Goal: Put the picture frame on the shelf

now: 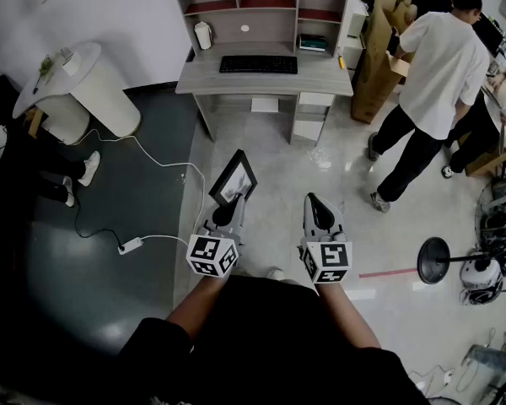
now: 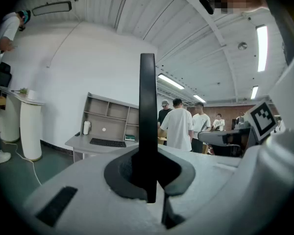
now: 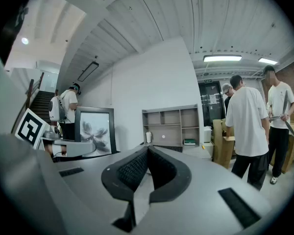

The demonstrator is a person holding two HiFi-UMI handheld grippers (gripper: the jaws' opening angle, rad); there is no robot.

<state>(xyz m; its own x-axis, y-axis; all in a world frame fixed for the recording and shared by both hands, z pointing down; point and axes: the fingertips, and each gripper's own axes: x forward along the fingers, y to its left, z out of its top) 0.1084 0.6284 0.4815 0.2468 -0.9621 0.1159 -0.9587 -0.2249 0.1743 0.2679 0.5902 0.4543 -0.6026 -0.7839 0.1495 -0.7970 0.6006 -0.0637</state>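
Observation:
My left gripper (image 1: 229,211) is shut on the lower edge of a black picture frame (image 1: 234,178), held up over the floor in front of me. In the left gripper view the frame (image 2: 148,106) stands edge-on as a dark upright bar clamped in the gripper (image 2: 148,173). My right gripper (image 1: 319,205) hangs beside it, shut and holding nothing. The right gripper view shows its closed jaws (image 3: 147,153) and the frame's leaf print (image 3: 94,131) to the left. The grey shelf unit (image 1: 261,7) (image 2: 110,117) (image 3: 170,124) sits on a desk (image 1: 261,78) straight ahead.
A keyboard (image 1: 258,63) and a white jug (image 1: 203,35) lie on the desk. A person in a white shirt (image 1: 434,83) stands at the right by cardboard boxes (image 1: 379,49). A white round table (image 1: 67,78) and a power strip (image 1: 130,245) with its cable are to the left.

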